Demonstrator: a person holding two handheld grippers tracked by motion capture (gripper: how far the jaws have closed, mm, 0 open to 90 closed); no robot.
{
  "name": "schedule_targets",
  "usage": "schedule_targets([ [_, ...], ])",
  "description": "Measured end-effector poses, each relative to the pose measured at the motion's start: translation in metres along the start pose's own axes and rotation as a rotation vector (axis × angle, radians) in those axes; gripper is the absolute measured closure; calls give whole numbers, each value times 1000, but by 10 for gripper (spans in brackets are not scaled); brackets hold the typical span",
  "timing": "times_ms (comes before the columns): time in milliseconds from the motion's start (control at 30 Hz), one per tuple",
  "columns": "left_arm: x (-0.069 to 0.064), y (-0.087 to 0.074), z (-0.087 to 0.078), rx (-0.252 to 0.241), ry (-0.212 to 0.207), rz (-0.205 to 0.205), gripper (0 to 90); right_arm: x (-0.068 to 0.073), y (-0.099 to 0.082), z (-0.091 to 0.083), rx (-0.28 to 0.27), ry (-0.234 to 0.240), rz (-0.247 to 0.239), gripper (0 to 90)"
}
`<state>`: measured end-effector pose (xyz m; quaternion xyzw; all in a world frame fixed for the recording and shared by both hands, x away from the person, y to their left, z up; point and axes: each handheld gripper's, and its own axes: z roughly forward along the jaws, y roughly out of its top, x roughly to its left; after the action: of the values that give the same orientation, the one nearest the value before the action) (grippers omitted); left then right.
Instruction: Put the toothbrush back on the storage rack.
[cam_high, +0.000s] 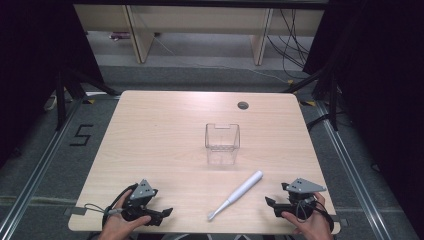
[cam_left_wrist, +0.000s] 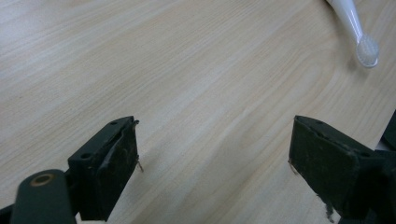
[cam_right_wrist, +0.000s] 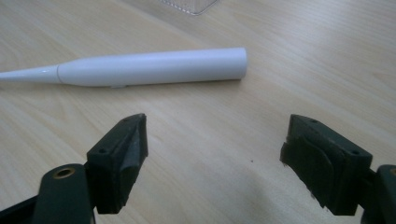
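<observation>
A white electric toothbrush (cam_high: 237, 194) lies on the wooden table (cam_high: 160, 135), handle toward the far right, brush head toward the near edge. Its body (cam_right_wrist: 149, 67) lies just beyond my right gripper (cam_right_wrist: 214, 140), whose jaws stand wide apart with nothing between them. Off to the upper right of my left gripper (cam_left_wrist: 215, 149), also open and empty, lies the brush head (cam_left_wrist: 367, 50). In the high view my left gripper (cam_high: 165, 214) rests at the near left edge and my right gripper (cam_high: 272, 205) at the near right. A clear plastic cup (cam_high: 222, 143) stands mid-table.
A round cable hole (cam_high: 243, 105) sits near the table's far edge. Beyond the table are wooden furniture legs (cam_high: 140, 35) and loose cables (cam_high: 290, 40) on the floor. Dark frame posts (cam_high: 61, 95) stand at both sides.
</observation>
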<state>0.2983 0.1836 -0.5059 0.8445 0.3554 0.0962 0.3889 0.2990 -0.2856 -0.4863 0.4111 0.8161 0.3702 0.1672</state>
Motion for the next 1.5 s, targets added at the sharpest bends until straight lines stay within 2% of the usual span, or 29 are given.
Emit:
schedule_targets([
  [33, 0, 0, 0, 1, -1, 1, 149, 1, 0, 0, 12, 1, -3, 234],
  [100, 0, 0, 0, 1, 2, 1, 149, 0, 0, 0, 3, -16, -39, 234],
  [133, 0, 0, 0, 2, -2, 2, 149, 2, 0, 0, 6, -6, -21, 232],
  [167, -1, 0, 1, -4, -2, -8, 149, 3, 0, 0, 9, -6, -28, 224],
  [200, 0, 0, 1, -2, -1, -6, 149, 2, 1, 2, 17, 15, -32, 214],
  [233, 1, 0, 0, 9, 12, 3, 149, 3, 1, 1, 23, 9, -51, 207],
  [300, 0, 0, 1, -3, -4, -6, 149, 2, 2, 3, 7, 5, -94, 207],
  [333, 1, 0, 1, 11, 11, 5, 149, 4, 3, 2, 18, 15, -77, 208],
  [367, 1, 0, 1, 10, 8, 6, 149, 4, 4, 2, 1, 9, -118, 209],
  [467, 0, 0, 1, -4, -2, -5, 149, 6, 7, 1, 17, 32, -115, 209],
  [500, 0, 0, 1, -4, -1, -5, 149, 5, 8, 2, 0, 30, -132, 209],
  [533, 0, 0, 1, -4, -2, -6, 149, 6, 10, 1, 8, 40, -129, 209],
  [600, 1, 0, 1, 4, -1, 0, 149, 7, 12, 2, 16, 29, -167, 205],
  [867, 1, 0, 1, 7, -3, 0, 149, 11, 16, 4, 19, 60, -179, 183],
  [967, 1, 0, 1, 8, -3, 0, 149, 12, 19, 4, 11, 55, -216, 196],
  [1033, 1, 0, 1, 7, -3, -1, 149, 14, 21, 4, 17, 56, -220, 197],
  [1100, 1, 0, 1, 8, -2, -2, 149, 15, 23, 5, 20, 63, -250, 204],
  [1133, 1, 0, 1, 8, -2, -2, 149, 18, 26, 7, 43, 71, -261, 211],
  [1167, 1, 0, 1, 8, -2, -2, 149, 18, 26, 7, 43, 71, -261, 211],
  [1200, 1, 0, 2, -1, -3, -12, 149, 20, 30, 8, 50, 73, -298, 220],
  [1267, 1, 0, 2, -1, -5, -15, 149, 21, 32, 9, 61, 69, -304, 225],
  [1333, 1, 0, 2, -1, -4, -16, 149, 25, 38, 12, 77, 77, -339, 237],
  [1367, 2, 0, 2, 13, 10, -4, 149, 25, 38, 12, 77, 77, -339, 237],
  [1400, 2, 0, 2, 14, 5, -2, 149, 26, 40, 13, 81, 75, -345, 243],
  [1433, 1, 0, 2, 0, -4, -15, 149, 27, 42, 14, 89, 85, -358, 243],
  [1500, 1, 0, 2, -2, -3, -14, 149, 28, 45, 17, 99, 90, -377, 253],
])
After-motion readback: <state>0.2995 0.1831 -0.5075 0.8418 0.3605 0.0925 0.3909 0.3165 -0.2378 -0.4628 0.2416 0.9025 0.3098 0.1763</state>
